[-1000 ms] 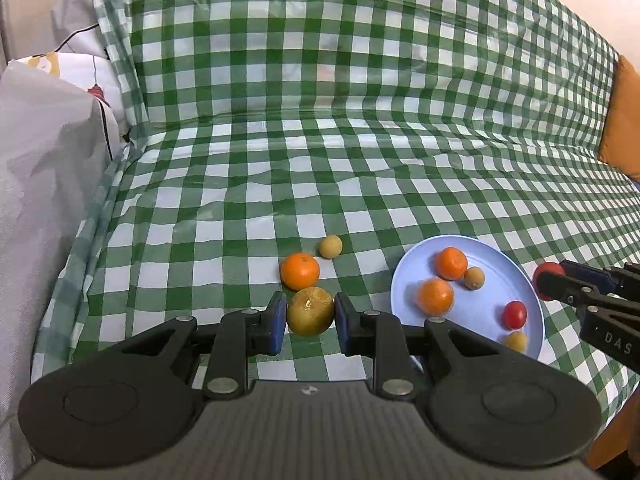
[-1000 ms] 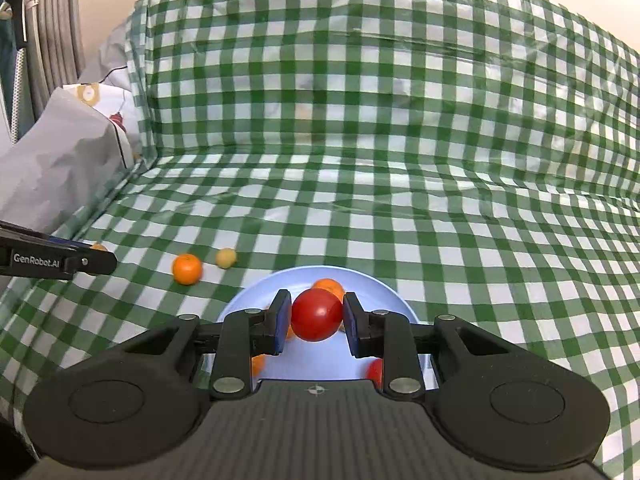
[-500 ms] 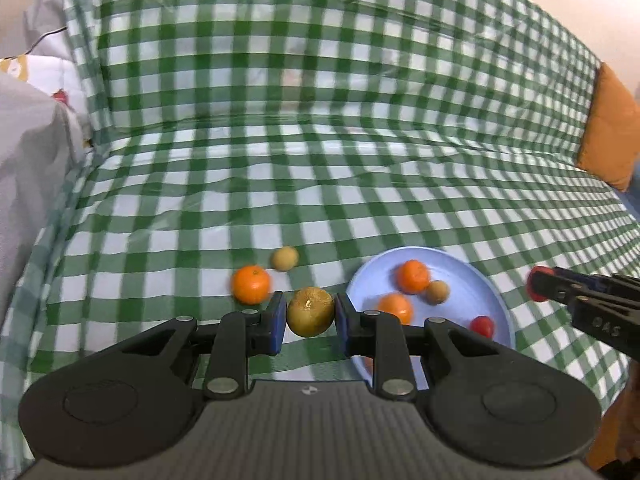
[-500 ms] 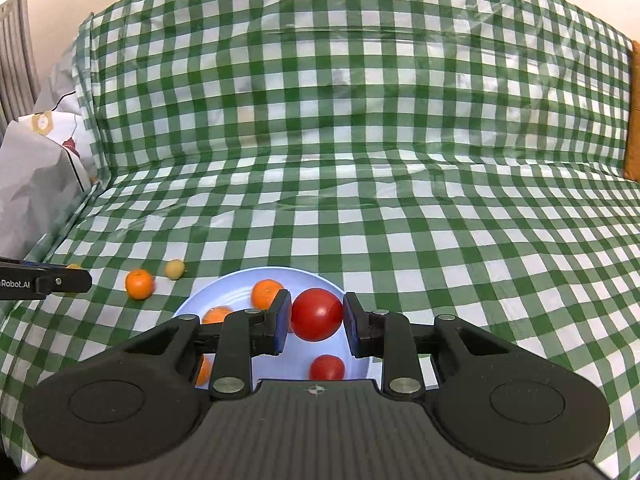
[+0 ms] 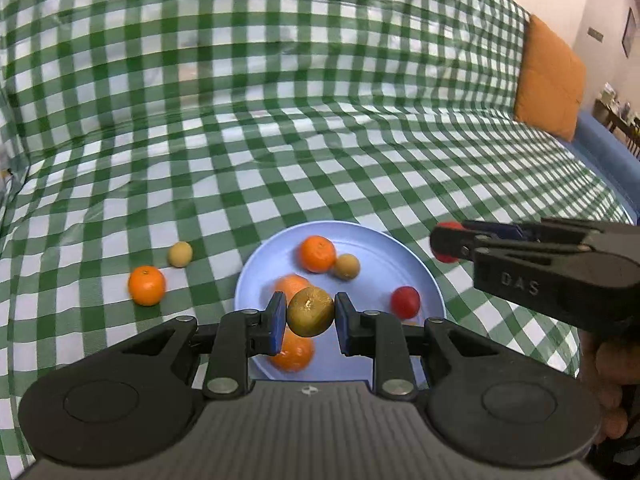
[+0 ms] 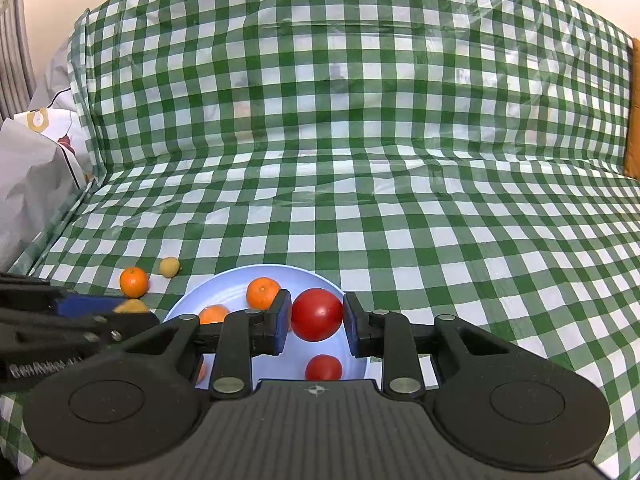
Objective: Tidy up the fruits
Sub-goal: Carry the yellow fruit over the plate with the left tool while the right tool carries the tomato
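Dull yellow-green round citrus fruit pinched between pads of left gripper, held above near part of pale blue round plate. Fruit near-spherical, no clear long axis; stem scar faces camera. Drop point judged directly below, between two oranges on plate.

Glossy red round tomato clamped in right gripper, over plate's right portion. Left gripper looks nearer plate centre.

Small orange mandarin and small tan round fruit lie on green-white checked cloth, left of plate.
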`<act>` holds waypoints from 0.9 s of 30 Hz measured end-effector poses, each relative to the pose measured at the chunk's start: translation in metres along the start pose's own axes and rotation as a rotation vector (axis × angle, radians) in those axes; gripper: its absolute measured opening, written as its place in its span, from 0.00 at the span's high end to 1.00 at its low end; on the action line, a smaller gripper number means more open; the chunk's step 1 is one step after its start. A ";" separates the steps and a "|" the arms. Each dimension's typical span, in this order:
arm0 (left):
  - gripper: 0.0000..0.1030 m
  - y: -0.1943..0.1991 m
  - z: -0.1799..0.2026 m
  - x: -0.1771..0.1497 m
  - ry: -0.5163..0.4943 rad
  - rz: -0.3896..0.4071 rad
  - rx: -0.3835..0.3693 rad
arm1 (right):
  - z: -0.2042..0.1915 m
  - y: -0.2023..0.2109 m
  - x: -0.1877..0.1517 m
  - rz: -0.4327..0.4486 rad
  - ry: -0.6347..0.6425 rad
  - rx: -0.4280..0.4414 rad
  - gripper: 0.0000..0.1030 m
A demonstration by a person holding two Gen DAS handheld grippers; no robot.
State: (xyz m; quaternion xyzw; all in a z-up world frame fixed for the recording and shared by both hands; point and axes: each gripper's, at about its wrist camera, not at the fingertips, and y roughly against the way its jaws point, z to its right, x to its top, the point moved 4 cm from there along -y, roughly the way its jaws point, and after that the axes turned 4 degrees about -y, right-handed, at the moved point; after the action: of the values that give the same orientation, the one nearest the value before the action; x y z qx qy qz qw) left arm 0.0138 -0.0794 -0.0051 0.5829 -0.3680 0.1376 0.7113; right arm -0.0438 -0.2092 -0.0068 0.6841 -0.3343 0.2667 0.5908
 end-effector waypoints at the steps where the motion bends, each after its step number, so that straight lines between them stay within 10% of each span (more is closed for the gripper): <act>1: 0.73 -0.001 0.001 0.000 -0.003 -0.002 -0.002 | -0.001 -0.001 0.000 -0.001 0.002 0.001 0.72; 27: 0.73 0.001 0.006 0.001 -0.015 0.001 -0.025 | -0.010 -0.001 0.004 -0.001 0.042 0.050 0.71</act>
State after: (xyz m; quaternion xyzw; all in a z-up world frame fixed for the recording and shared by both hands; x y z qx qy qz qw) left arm 0.0116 -0.0850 -0.0038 0.5747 -0.3754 0.1287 0.7157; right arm -0.0398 -0.1999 -0.0028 0.6931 -0.3146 0.2888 0.5807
